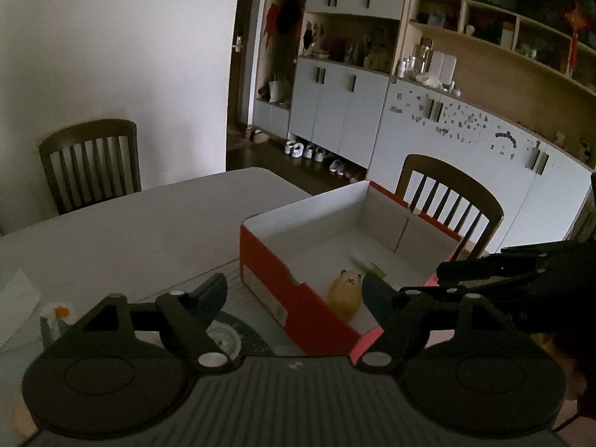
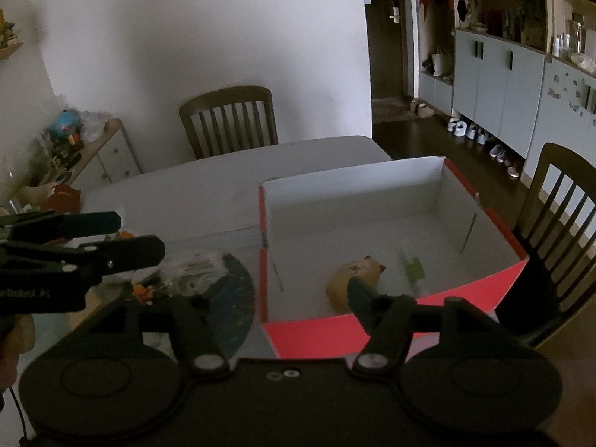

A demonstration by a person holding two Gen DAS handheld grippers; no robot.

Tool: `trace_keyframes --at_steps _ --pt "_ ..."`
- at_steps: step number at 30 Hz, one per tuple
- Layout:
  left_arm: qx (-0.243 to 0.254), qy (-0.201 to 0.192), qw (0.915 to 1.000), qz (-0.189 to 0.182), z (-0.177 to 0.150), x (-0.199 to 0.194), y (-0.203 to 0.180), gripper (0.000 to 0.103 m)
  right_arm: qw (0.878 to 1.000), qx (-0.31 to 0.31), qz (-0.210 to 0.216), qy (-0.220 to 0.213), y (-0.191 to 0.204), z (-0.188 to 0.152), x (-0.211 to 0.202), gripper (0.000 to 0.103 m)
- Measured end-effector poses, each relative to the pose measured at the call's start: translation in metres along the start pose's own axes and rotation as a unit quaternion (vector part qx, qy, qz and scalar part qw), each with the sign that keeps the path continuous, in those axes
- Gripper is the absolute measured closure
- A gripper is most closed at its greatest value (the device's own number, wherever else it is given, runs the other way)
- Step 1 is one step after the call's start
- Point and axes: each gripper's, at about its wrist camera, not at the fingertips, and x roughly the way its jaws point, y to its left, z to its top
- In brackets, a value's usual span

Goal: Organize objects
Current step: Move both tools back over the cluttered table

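Note:
A red cardboard box (image 1: 268, 264) with a white inside stands open on the grey table; it also shows in the right wrist view (image 2: 309, 329). Inside it lie a tan hamster-like toy (image 1: 344, 292) (image 2: 341, 279) and a small green-and-white packet (image 1: 374, 269) (image 2: 413, 270). My left gripper (image 1: 294, 292) is open and empty, straddling the box's near corner. My right gripper (image 2: 275, 298) is open and empty above the box's near wall. A dark round item (image 1: 223, 331) (image 2: 232, 301) and small clutter (image 2: 186, 272) lie left of the box.
Wooden chairs stand at the far side (image 1: 91, 164) (image 2: 229, 123) and right side (image 1: 452, 193) (image 2: 562, 201) of the table. A white tissue (image 1: 15, 298) lies at the left. A cluttered side cabinet (image 2: 93, 149) stands far left. Cupboards (image 1: 465, 141) line the right wall.

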Motion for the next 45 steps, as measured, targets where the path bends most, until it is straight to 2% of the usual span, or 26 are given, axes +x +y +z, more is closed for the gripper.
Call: trace_keyframes --at_steps 10,11,15,18,20,23,27,37,43,45 --pt "-0.014 0.001 0.9999 0.005 -0.019 -0.017 0.035 0.023 1.000 -0.001 0.000 -0.012 0.039 -0.012 -0.003 0.025" --pt "-0.015 0.001 0.9999 0.005 -0.022 -0.020 0.039 0.019 1.000 -0.001 0.000 -0.014 0.042 -0.013 -0.003 0.025" --pt "-0.018 -0.003 0.9998 0.011 -0.031 -0.027 0.053 0.018 1.000 -0.004 0.001 -0.015 0.056 -0.016 -0.001 0.023" --pt "-0.023 -0.003 0.9996 0.019 -0.038 -0.032 0.065 0.013 1.000 -0.007 0.002 -0.013 0.068 -0.020 0.002 0.021" --pt "-0.027 -0.004 0.9994 0.021 -0.042 -0.036 0.073 0.005 1.000 -0.010 0.001 -0.011 0.076 -0.022 0.003 0.021" --pt "-0.032 -0.008 0.9990 0.030 -0.049 -0.043 0.086 0.003 1.000 -0.016 -0.011 -0.014 0.087 -0.025 0.006 0.020" --pt "-0.040 -0.008 0.9984 0.038 -0.061 -0.053 0.105 0.001 1.000 -0.013 -0.004 -0.015 0.098 -0.031 0.009 0.018" --pt "-0.079 0.009 0.9931 0.086 -0.101 -0.065 0.165 0.000 1.000 -0.017 0.004 -0.001 0.124 -0.039 0.024 0.013" --pt "-0.060 0.044 0.9873 0.141 -0.131 -0.051 0.199 0.000 0.999 -0.039 0.004 0.020 0.136 -0.049 0.043 0.012" --pt "-0.055 0.056 0.9858 0.149 -0.138 -0.044 0.207 0.000 0.998 -0.046 0.008 0.029 0.139 -0.051 0.050 0.012"
